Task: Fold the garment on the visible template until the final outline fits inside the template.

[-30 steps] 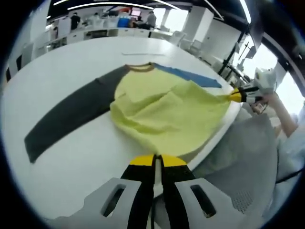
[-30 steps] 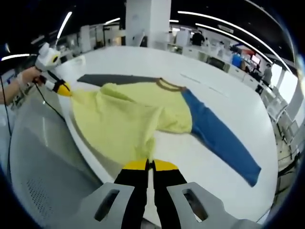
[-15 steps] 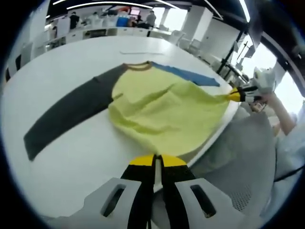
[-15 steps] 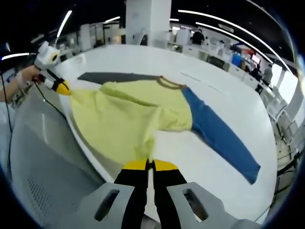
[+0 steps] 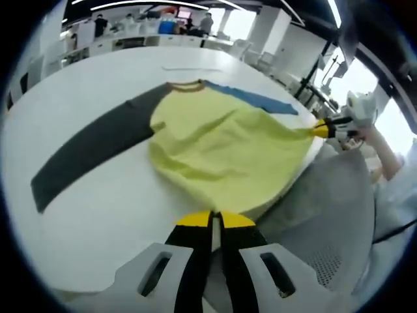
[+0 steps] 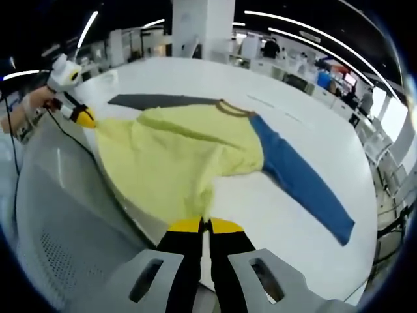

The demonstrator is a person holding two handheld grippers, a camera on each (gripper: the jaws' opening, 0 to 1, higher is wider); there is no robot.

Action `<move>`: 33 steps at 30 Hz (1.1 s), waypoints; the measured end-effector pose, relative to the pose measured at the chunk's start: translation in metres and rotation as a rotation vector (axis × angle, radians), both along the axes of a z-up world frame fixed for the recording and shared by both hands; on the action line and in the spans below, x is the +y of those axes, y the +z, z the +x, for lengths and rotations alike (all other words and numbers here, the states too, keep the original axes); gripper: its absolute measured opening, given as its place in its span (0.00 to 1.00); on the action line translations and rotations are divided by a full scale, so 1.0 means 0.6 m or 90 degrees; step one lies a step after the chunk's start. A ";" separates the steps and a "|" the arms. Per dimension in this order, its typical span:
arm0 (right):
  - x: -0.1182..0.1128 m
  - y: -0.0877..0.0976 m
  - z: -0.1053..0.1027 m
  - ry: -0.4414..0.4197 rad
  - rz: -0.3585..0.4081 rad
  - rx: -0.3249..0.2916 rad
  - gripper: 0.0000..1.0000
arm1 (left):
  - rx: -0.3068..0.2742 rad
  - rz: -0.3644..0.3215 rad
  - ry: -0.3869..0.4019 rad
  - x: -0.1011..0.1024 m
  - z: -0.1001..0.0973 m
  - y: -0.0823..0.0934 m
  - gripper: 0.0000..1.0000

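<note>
Left gripper view: both tools pinch the hem of a yellow garment (image 5: pixel 221 147) on a white table (image 5: pixel 98 208).
Left tool (image 5: pixel 212 220) and right tool (image 6: pixel 199 226) each clamp a hem corner at the table edge; gray sleeve (image 5: pixel 91 150) and blue sleeve (image 6: pixel 300 186) lie spread flat.

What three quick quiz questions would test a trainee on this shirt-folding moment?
1. True or false: both sleeves of the garment are the same colour.
2. What does the left gripper hold? A) the collar B) the yellow hem C) the blue sleeve
3. Fill in: the grey sleeve lies flat on the white ____.

Key
1. False: one is blue, one dark grey.
2. B. Its jaws are closed on the yellow hem at the table edge; the right gripper grips the hem too.
3. Table.
</note>
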State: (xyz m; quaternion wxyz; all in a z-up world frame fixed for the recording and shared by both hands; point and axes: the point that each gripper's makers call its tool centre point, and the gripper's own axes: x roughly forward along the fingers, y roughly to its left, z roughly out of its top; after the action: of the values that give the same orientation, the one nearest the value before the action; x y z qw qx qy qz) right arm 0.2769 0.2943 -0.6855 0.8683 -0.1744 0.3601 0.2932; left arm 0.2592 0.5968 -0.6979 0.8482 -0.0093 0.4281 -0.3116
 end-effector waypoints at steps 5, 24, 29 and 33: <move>0.002 0.002 -0.008 0.001 -0.003 0.002 0.04 | 0.005 0.002 -0.004 -0.001 -0.005 -0.002 0.00; -0.008 0.013 -0.026 -0.013 -0.010 -0.007 0.04 | 0.028 0.012 -0.003 0.003 -0.022 -0.019 0.00; 0.001 0.036 -0.017 -0.004 -0.015 -0.028 0.04 | 0.036 0.010 -0.006 0.000 -0.026 -0.022 0.00; 0.003 0.056 -0.002 0.008 -0.027 -0.044 0.04 | 0.034 0.009 -0.009 -0.003 -0.026 -0.021 0.00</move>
State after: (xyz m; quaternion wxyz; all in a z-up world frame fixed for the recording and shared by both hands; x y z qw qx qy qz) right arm 0.2754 0.2960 -0.6517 0.8745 -0.2051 0.3345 0.2850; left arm 0.2434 0.5951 -0.7108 0.8343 -0.0089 0.4529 -0.3142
